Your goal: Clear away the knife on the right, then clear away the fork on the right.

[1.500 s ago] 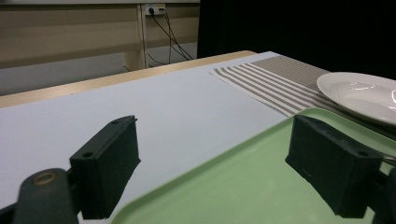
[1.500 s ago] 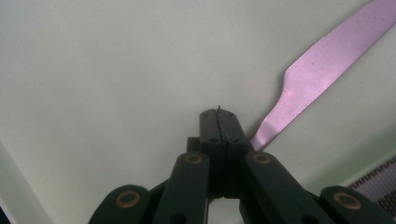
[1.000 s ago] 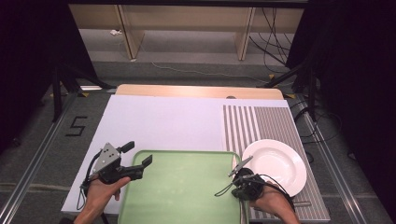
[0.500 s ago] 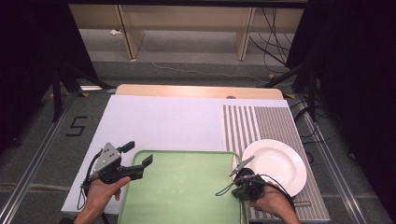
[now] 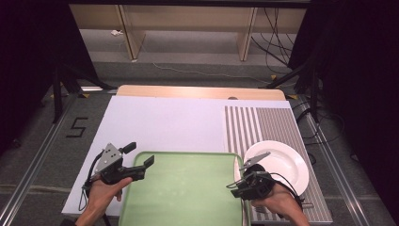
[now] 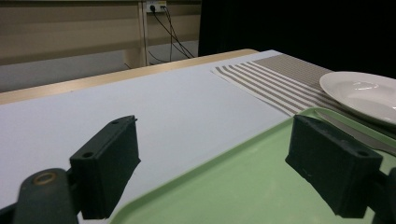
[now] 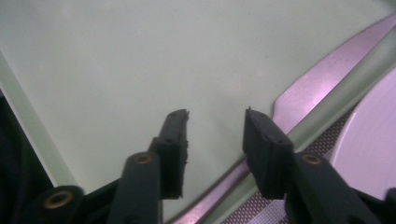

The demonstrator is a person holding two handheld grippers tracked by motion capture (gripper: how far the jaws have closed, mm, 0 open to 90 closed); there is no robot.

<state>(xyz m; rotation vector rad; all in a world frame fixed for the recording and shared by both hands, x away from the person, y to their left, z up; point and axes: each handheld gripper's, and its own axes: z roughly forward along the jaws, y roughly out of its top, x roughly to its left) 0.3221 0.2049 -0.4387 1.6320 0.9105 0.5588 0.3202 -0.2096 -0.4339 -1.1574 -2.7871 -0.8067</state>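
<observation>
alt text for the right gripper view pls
The right tongs hang open over a pale green plastic tray, nothing between the black jaws. A silver metal knife lies across the tray's right rim, with a white round plate beyond it.

Bare tray point(image 5: 188, 188) centre — plate point(image 5: 282, 162) crowding its right rim

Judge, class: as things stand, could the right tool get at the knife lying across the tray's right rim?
Probably yes. The right tool hangs right over the knife, whose blade lies across the green tray's rim beside the white plate. Its jaws have just been opening, with nothing between them and nothing in the way.
</observation>
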